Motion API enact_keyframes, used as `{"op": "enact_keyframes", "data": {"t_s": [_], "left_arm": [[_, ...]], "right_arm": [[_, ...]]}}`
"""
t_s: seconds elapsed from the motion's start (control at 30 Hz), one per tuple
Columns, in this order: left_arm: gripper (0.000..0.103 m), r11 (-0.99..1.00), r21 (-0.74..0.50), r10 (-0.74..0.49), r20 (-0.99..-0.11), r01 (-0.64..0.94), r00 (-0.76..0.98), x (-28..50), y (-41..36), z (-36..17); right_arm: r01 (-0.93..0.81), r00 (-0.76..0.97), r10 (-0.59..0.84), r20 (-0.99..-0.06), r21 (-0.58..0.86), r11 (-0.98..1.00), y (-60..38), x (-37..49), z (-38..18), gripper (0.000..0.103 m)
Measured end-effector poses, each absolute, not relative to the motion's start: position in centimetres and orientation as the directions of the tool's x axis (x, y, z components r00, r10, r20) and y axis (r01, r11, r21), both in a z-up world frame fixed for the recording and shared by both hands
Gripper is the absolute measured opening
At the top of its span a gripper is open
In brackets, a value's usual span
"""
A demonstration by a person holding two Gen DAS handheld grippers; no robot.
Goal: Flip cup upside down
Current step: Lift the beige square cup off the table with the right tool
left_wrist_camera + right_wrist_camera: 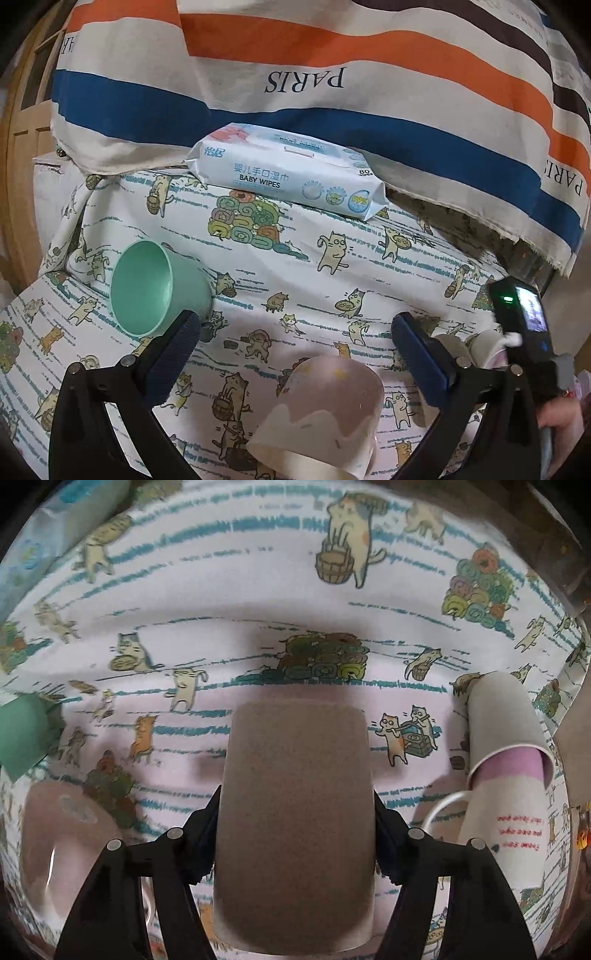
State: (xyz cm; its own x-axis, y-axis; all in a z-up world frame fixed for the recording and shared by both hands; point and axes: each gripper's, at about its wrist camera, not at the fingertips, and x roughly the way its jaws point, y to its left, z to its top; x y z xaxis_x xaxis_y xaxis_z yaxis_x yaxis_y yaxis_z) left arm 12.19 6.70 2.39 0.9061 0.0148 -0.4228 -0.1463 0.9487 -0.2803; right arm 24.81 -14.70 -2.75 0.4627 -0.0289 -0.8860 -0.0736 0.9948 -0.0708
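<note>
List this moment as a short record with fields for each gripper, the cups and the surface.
left gripper: open, holding nothing
right gripper: shut on brown cup
green cup: on its side, mouth toward camera
pink cup: upside down, near left gripper
surface: cat-print cloth
background: baby wipes pack

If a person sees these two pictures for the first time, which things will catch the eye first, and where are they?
In the right wrist view, a tall brown-grey cup fills the centre, clamped between the right gripper fingers above the cat-print cloth. In the left wrist view, a mint-green plastic cup lies on its side at the left, beside the open left gripper. Behind it sits a white pack of baby wipes, under a striped fabric printed PARIS.
</note>
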Motion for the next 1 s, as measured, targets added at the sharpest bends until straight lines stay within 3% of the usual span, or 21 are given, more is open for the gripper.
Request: {"op": "enact_keyframes", "data": {"t_s": [0.17, 0.37, 0.63, 1.0], "left_arm": [[0.103, 0.954, -0.245, 0.052, -0.429, -0.171, 0.902, 11.8, 6.7, 3.1], [0.103, 0.957, -0.283, -0.060, -0.422, -0.068, 0.904, 10.2, 6.4, 4.5], [0.103, 0.979, -0.201, -0.065, -0.426, -0.025, 0.902, 6.4, 4.4, 5.8], [0.103, 0.984, -0.168, -0.032, -0.476, -0.055, 0.879, 3.0, 4.0, 6.5]], "right_arm": [[-0.133, 0.509, -0.003, -0.861, -0.081, 0.988, -14.9, 20.8, -0.8, 0.070], [-0.193, 0.545, 0.086, -0.834, -0.025, 0.981, -15.6, 16.0, 1.9, 0.070], [-0.250, 0.582, 0.181, -0.793, 0.037, 0.967, -17.3, 10.3, 6.0, 0.070], [-0.247, 0.492, 0.146, -0.858, 0.022, 0.969, -16.9, 9.0, 0.1, 0.070]]}}
